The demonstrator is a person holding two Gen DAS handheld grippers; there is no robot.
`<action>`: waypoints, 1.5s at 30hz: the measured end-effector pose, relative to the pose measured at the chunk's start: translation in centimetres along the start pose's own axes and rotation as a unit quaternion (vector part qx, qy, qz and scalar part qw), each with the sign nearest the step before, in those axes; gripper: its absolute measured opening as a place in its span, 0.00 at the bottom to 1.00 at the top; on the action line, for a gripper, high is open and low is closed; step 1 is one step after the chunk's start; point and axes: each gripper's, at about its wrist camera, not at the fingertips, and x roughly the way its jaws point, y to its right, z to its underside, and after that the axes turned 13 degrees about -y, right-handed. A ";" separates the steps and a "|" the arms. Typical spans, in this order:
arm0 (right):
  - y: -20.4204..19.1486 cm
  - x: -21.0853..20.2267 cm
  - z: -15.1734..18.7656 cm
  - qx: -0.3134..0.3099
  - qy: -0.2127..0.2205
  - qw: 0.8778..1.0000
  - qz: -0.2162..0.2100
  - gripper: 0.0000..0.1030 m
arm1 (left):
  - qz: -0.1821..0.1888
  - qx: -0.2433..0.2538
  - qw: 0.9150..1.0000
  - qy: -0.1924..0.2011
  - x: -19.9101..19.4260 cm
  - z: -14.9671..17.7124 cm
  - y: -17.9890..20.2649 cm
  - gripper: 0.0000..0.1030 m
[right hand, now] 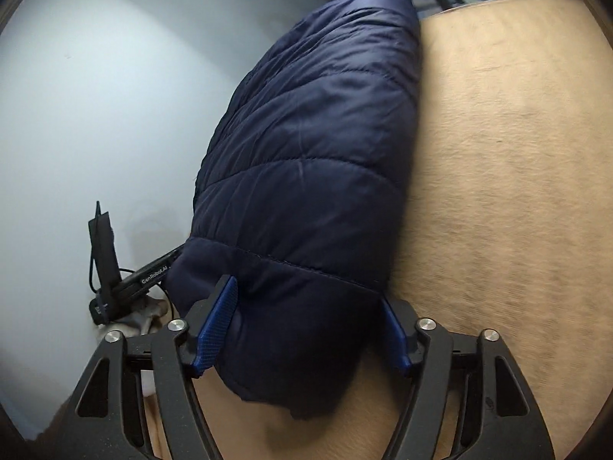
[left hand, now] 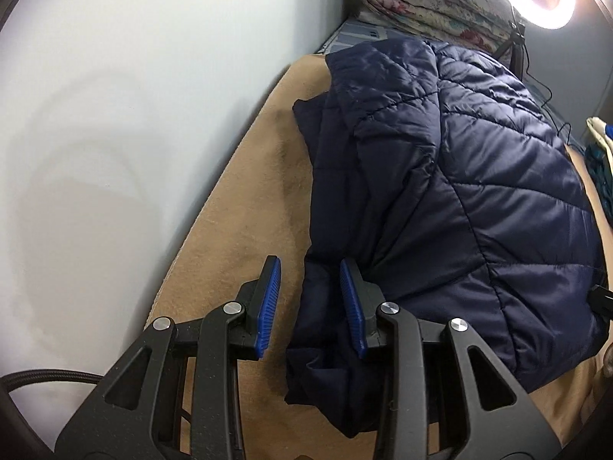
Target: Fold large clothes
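Observation:
A navy quilted puffer jacket (left hand: pixel 459 176) lies folded on a tan blanket (left hand: pixel 237 230) beside a pale wall. My left gripper (left hand: pixel 309 264) hovers at the jacket's near left edge. Its jaws stand apart: the right pad (left hand: pixel 350 303) touches the fabric, and the left pad (left hand: pixel 268 299) is over bare blanket. In the right wrist view the jacket (right hand: pixel 314 145) stretches away from me. My right gripper (right hand: pixel 306 289) straddles its thick near hem, and the left pad (right hand: pixel 218 322) dents the fabric. The right pad is half hidden behind the hem.
A rolled floral quilt (left hand: pixel 421 4) and a ring light (left hand: pixel 536 0) on a tripod with cables stand at the far end. Teal and white cloth (left hand: pixel 599 161) lies at the right. A black device marked GenRobot.AI (right hand: pixel 115 280) sits left of the jacket, by the wall (right hand: pixel 95 115).

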 end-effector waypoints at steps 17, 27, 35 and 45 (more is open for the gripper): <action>-2.7 -7.8 3.9 -0.038 -0.064 0.988 0.134 0.18 | 0.061 0.109 0.992 -0.035 -4.2 5.4 6.9 0.27; -0.1 -14.6 11.7 -0.007 -0.059 0.983 0.172 0.17 | 0.085 0.192 0.977 -0.035 -6.5 11.6 13.5 0.27; -2.9 -16.0 11.7 -0.071 -0.070 0.974 0.204 0.24 | 0.099 0.163 0.982 -0.003 -10.6 11.7 11.3 0.27; -6.7 -16.6 1.6 -0.147 0.073 0.958 0.236 0.25 | 0.159 0.111 0.980 0.038 -12.9 5.4 11.8 0.27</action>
